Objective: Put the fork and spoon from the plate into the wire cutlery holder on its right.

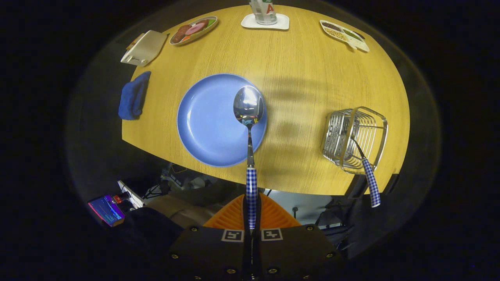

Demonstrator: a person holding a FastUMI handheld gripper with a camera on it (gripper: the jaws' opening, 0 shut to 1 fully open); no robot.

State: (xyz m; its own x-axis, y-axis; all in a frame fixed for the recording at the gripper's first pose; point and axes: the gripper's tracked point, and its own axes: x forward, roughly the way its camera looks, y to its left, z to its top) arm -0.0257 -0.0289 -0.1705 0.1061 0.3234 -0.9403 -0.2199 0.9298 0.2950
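One spoon (249,107), one fork (369,179), one blue plate (209,125) and one wire cutlery holder (354,138) make up the working set on the round wooden table (312,78). The gripper (252,212) has its fingers (234,216) pressed close together, pinching the spoon's checked handle between them. The spoon points straight ahead from the fingers, its shiny bowl above the plate's right part, its handle crossing the table's near edge. Whether the bowl touches the plate cannot be told.

The plate carries no other cutlery. The holder stands near the table's near right edge, well apart from the plate. The fork is already in it, head down inside the wires, its checked handle leaning out over the near edge of the table.

Along the far edge are one oval dish of food (193,30), one glass (263,11) on a white coaster (265,23), and one divided tray (344,35). At the left edge lie one blue cloth (133,95) and one white board (144,47).
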